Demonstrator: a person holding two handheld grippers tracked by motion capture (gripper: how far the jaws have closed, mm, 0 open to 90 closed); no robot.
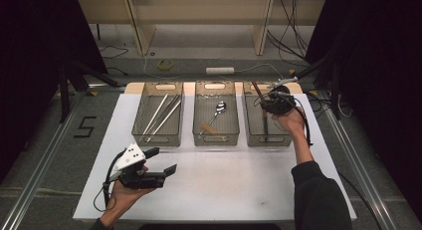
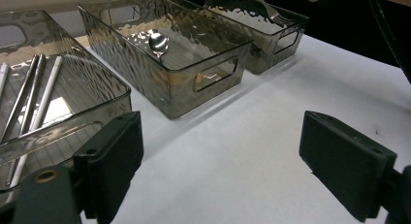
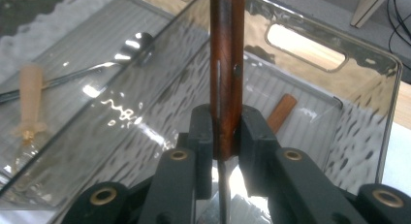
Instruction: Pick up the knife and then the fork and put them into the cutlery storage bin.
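Note:
Three smoky clear bins stand in a row across the white table point(image 1: 224, 180). My right gripper point(image 1: 271, 103) hovers over the right bin point(image 1: 268, 143), shut on a riveted brown wooden utensil handle point(image 3: 225, 78) that points away from its camera. In the left gripper view a metal fork head point(image 2: 269, 11) shows over that bin point(image 2: 271, 44). Another wooden-handled piece point(image 3: 282, 112) lies on the bin's floor. My left gripper point(image 1: 163, 160) is held above the table's front left, jaws wide open with nothing between its pads point(image 2: 111, 156).
The left bin point(image 1: 157, 142) holds several long metal sticks point(image 2: 41, 95). The middle bin point(image 1: 216, 142) holds a spoon point(image 1: 219, 108) and a pale wooden-handled piece point(image 1: 208, 128). Cables and shelf legs lie on the floor beyond the table's far edge.

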